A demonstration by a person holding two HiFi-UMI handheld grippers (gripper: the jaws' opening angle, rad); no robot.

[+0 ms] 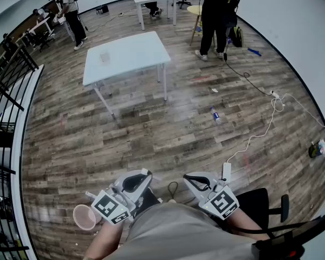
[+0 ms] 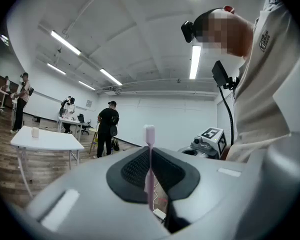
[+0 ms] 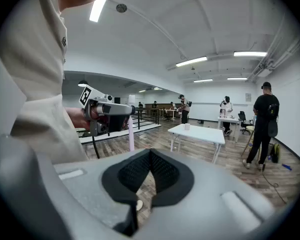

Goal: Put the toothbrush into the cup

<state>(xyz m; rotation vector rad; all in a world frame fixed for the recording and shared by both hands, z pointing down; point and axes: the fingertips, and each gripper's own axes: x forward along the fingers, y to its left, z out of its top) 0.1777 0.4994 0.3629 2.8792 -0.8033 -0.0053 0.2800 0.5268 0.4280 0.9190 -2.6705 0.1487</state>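
Low on the left, a pink cup [image 1: 86,216] sits mouth-up just beside the left hand-held gripper [image 1: 134,182]; what it rests on I cannot make out. That hand-held gripper is pinching the toothbrush [image 2: 149,134], a thin pink stem standing upright between the pads with its head poking above them. So the pickup looks done, and the brush has yet to be brought over the cup and dropped in. The right hand-held gripper [image 3: 150,156] has its jaws pressed together on nothing (it seems to have no part in this step). For room, a black railing [image 1: 5,80] closes off the far left, and the white desk [image 1: 135,50] stands well ahead across bare wood floor. A white cable [image 1: 260,131] trails over the boards on the right, and a black chair [image 1: 265,202] sits close by the right elbow.
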